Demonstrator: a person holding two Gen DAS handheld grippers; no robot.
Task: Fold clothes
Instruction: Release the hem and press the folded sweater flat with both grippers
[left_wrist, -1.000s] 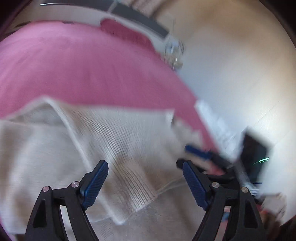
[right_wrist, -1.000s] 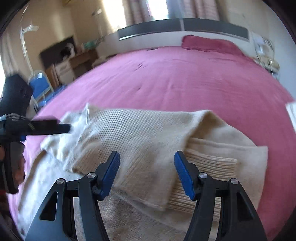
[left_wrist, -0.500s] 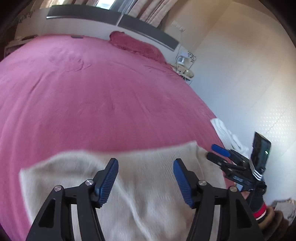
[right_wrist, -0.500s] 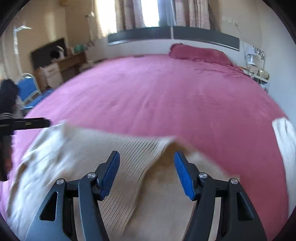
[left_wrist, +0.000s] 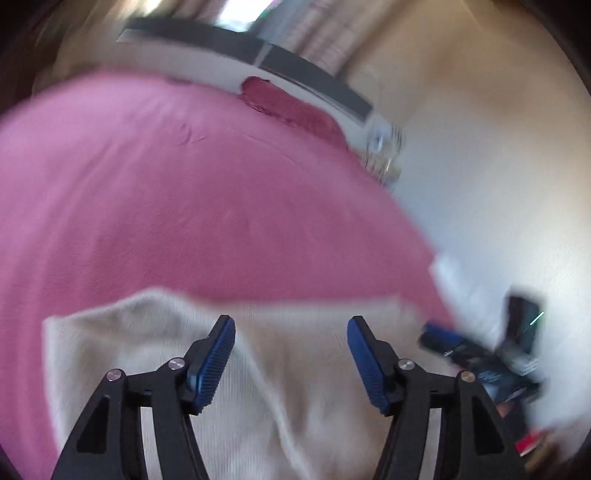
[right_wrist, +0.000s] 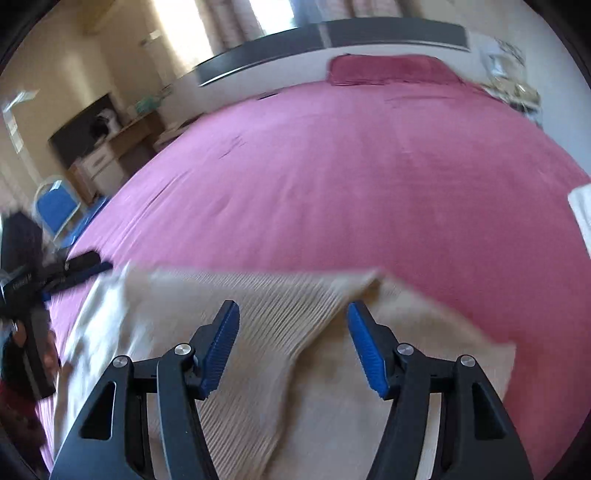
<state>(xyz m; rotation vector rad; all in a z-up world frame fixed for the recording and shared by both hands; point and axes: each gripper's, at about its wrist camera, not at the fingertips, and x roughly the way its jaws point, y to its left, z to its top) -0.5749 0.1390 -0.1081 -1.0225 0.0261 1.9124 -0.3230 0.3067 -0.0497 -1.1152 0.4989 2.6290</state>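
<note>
A cream ribbed knit sweater (left_wrist: 295, 373) lies folded on the pink bed (left_wrist: 184, 206). In the right wrist view the sweater (right_wrist: 280, 332) shows a ribbed flap laid across smoother cloth. My left gripper (left_wrist: 291, 350) is open and empty above the sweater's near part. My right gripper (right_wrist: 293, 345) is open and empty above the ribbed flap. Each gripper shows in the other's view: the right gripper (left_wrist: 476, 354) at the sweater's right edge, the left gripper (right_wrist: 59, 275) at its left edge. The left wrist view is blurred.
A pink pillow (right_wrist: 391, 70) and dark headboard (right_wrist: 332, 37) are at the far end. A white cloth (right_wrist: 581, 218) lies at the bed's right edge. A blue chair (right_wrist: 55, 206) and desk (right_wrist: 122, 140) stand left. A nightstand (left_wrist: 384, 155) is by the wall.
Both grippers rose from low over the sweater and pulled back; more bed shows beyond it. The sweater's fold lies flatter than a second ago. Both stay open.
</note>
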